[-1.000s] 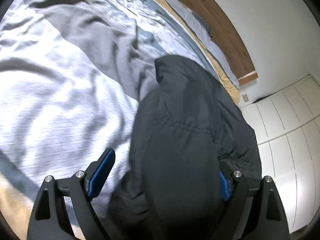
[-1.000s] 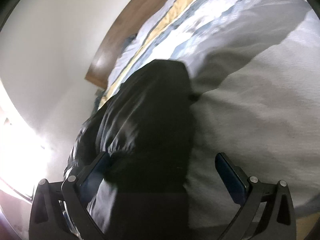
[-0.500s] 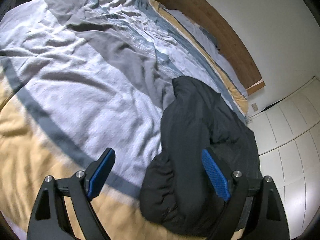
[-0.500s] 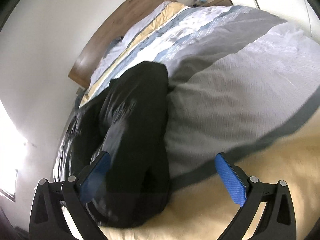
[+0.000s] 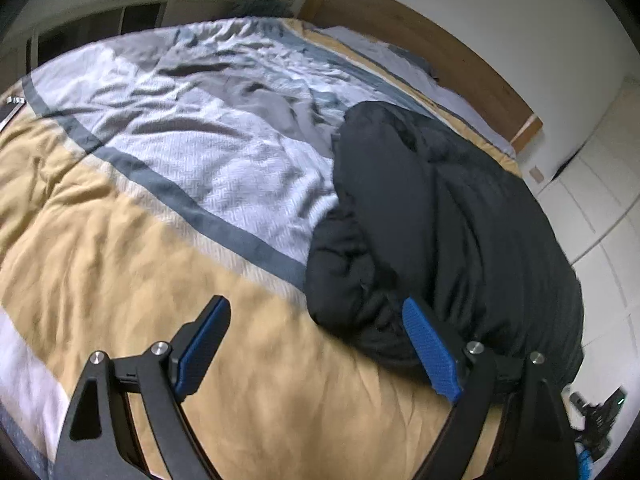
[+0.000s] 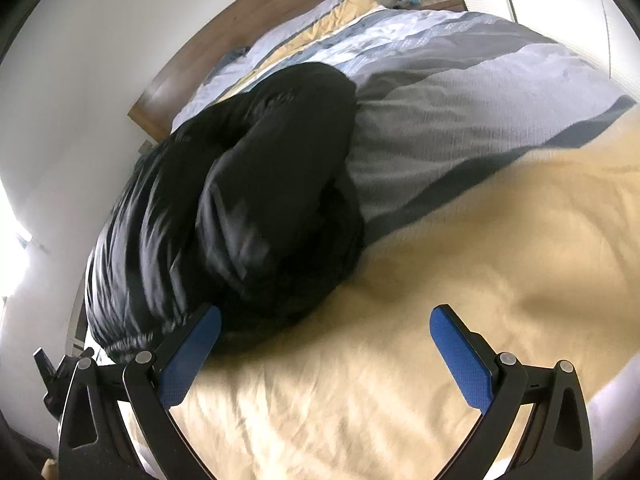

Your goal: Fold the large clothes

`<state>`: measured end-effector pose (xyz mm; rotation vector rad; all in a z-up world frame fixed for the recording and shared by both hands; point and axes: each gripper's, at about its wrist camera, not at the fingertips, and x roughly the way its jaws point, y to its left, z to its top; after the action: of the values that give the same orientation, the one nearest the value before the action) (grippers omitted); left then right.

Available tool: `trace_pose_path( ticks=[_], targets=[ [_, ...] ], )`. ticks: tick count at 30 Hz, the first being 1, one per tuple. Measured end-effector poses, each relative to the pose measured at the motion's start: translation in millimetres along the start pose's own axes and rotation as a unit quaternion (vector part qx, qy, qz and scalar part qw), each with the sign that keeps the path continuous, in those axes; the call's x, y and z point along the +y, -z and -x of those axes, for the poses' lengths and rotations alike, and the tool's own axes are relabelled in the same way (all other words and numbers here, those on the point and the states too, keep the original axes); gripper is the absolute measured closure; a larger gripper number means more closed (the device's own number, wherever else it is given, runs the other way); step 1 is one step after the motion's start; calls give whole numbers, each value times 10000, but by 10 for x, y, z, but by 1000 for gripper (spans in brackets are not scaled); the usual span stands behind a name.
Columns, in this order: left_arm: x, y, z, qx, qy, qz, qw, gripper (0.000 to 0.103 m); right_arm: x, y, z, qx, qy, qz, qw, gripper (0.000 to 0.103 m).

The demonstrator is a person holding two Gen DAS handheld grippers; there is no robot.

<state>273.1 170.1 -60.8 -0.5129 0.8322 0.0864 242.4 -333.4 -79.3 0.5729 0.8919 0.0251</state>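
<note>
A black puffy jacket (image 5: 432, 232) lies bunched in a long folded heap along the right edge of the bed, a sleeve laid over its body. In the right wrist view the jacket (image 6: 248, 200) fills the left half. My left gripper (image 5: 316, 336) is open and empty above the yellow part of the duvet, its right fingertip close to the jacket's near end. My right gripper (image 6: 324, 340) is open and empty, its left fingertip just before the jacket's near end.
The bed has a duvet (image 5: 168, 152) in yellow, grey, white and blue bands, with a wooden headboard (image 5: 424, 44) behind. White wardrobe doors (image 5: 592, 200) stand right of the bed. A nightstand (image 6: 440, 2) stands at the far corner. A dark device (image 5: 596, 412) lies on the floor.
Both grippers have let go of the jacket and pulled back and up from it. The jacket now lies on the bed and more of the yellow duvet shows.
</note>
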Motion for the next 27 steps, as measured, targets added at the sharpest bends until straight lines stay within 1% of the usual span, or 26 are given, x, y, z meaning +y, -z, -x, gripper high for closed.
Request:
trace_pose_path(
  ticks=[2, 6, 9, 14, 20, 23, 27],
  targets=[
    [-101, 95, 47, -144, -103, -103, 9998, 15, 92, 77, 24, -92, 55, 120, 9999, 0],
    [-266, 264, 77, -360, -245, -280, 9987, 15, 360, 244, 45, -340, 155, 560, 9977, 0],
    [-399, 412, 80, -460, -376, -593, 9965, 15, 576, 385, 8, -394, 251, 928, 9946, 0],
    [-585, 672, 32, -331, -368, -986, 9939, 15, 830, 636, -35, -311, 387, 1333, 9898, 0],
    [-732, 868, 14, -158, -342, -1163, 9925, 15, 911, 856, 8, -234, 607, 1453, 9872, 0],
    [-818, 956, 27, -75, -369, -1282, 9910, 15, 979, 960, 41, -247, 720, 1621, 9838, 0],
    [-947, 1114, 88, -92, -388, -1491, 9880, 15, 1029, 1111, 97, -284, 787, 1783, 9804, 0]
  ],
)
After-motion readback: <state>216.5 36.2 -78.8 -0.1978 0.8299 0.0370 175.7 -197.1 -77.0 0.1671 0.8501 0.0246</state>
